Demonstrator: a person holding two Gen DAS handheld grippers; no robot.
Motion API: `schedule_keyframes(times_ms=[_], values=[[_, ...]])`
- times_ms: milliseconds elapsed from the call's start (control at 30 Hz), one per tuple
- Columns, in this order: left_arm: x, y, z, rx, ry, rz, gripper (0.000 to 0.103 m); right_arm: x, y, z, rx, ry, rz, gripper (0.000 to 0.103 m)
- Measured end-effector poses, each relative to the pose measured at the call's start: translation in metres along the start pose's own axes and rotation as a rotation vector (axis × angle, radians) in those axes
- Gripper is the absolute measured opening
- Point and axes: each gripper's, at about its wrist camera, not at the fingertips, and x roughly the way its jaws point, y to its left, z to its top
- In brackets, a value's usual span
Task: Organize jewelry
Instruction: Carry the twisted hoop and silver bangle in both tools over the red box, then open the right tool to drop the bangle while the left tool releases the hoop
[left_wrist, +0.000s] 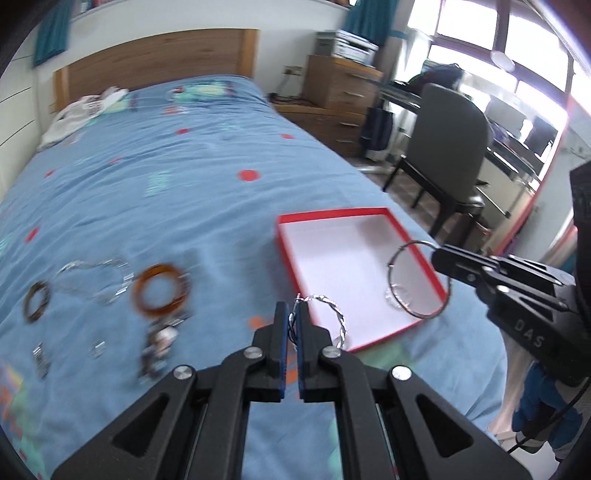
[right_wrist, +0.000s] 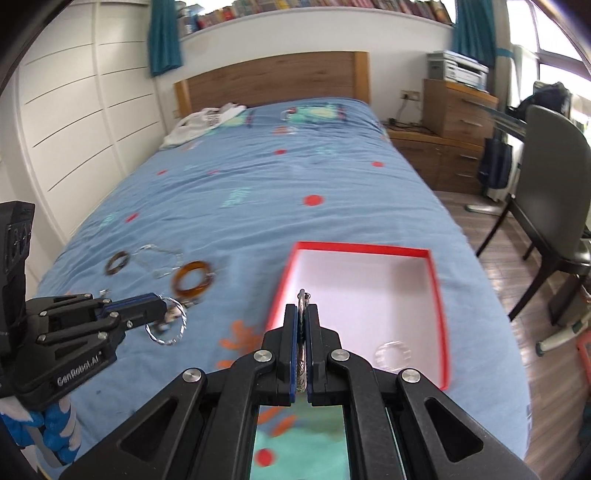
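My left gripper (left_wrist: 293, 310) is shut on a twisted silver bangle (left_wrist: 332, 314) and holds it above the bed, by the near left corner of the red box (left_wrist: 295, 251). My right gripper (right_wrist: 305, 308) is shut on a thin silver bangle (right_wrist: 302, 295), seen edge-on; in the left wrist view this bangle (left_wrist: 417, 314) hangs over the box's right rim. The box (right_wrist: 441, 295) has a white floor and holds a clear bangle (right_wrist: 393, 356). An amber bangle (left_wrist: 160, 290), a dark bangle (left_wrist: 36, 301), a silver chain (left_wrist: 99, 275) and small pieces lie on the bed to the left.
The bed has a blue patterned cover (left_wrist: 166, 184) and a wooden headboard (right_wrist: 273, 79). White cloth (right_wrist: 201, 122) lies near the pillow end. A dark chair (right_wrist: 554, 177) and wooden drawers (right_wrist: 456, 110) stand right of the bed. White wardrobe doors (right_wrist: 66, 110) are on the left.
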Motion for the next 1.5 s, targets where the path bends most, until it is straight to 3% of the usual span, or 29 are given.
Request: schedule_keyframes(times_ms=[267,667,1000,1500], values=[[0.088,-0.052,0.01,0.071,0.087,-0.038,0.003,0.052,-0.062,-0.004,0.102,0.044,-0.019,0.004],[0.146,-0.051,-0.008,0.081,0.179,0.002,0.003,0.093,-0.112,-0.021,0.244,0.055,0.024,0.004],[0.164,-0.053,-0.017,0.1,0.209,0.021,0.004,0.119,-0.124,-0.042,0.243,0.149,-0.023,0.004],[0.163,-0.051,-0.015,0.066,0.212,0.018,0.007,0.119,-0.117,-0.044,0.156,0.181,-0.087,0.009]])
